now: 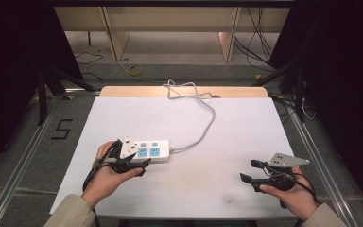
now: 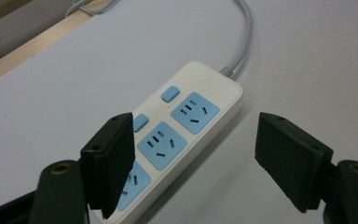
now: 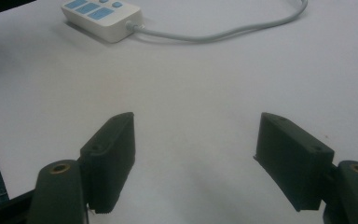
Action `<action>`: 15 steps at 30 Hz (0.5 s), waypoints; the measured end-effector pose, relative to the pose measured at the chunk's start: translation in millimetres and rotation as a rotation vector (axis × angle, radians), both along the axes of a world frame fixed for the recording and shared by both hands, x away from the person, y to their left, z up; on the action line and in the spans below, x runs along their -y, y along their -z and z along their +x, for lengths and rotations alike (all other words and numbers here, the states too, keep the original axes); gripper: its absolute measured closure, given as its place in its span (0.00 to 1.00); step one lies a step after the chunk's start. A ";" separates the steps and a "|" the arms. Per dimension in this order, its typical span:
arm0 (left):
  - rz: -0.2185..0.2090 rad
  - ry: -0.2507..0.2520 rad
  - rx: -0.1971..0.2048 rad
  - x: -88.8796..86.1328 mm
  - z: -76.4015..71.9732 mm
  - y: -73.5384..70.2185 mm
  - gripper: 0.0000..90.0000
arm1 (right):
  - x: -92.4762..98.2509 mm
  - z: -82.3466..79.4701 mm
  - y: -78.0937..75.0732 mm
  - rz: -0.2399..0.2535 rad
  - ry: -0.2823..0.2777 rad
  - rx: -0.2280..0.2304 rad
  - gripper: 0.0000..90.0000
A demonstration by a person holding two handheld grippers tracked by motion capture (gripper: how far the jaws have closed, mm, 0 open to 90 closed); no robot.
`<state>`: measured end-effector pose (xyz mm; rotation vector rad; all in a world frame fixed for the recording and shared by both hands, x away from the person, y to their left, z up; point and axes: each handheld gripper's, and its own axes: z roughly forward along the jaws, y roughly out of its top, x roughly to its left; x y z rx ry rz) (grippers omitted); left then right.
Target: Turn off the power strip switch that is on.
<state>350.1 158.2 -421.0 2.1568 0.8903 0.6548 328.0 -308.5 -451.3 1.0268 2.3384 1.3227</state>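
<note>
Where I work: a white worktop (image 1: 227, 142) seen from above, my forearms entering from the near edge.
Power strip (image 1: 149, 150): white with blue sockets, flat on the worktop left of centre, its grey cord (image 1: 203, 127) trailing to the far edge.
My left gripper (image 2: 193, 158): jaws wide, holding nothing, hovering over the strip's near end; one jaw overlaps the strip, the other stands beside it.
My right gripper (image 3: 193, 158): jaws wide, holding nothing, above bare worktop near the right, well apart from the strip.
</note>
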 end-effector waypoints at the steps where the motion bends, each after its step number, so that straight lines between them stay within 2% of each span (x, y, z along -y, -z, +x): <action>1: -0.002 0.000 0.002 -1.8 -1.2 1.0 0.31 | 0.1 0.0 0.1 0.001 0.000 0.000 0.32; 15: 0.000 -0.042 0.023 -21.0 -11.2 7.0 0.31 | 0.4 0.2 0.5 0.002 0.002 -0.002 0.32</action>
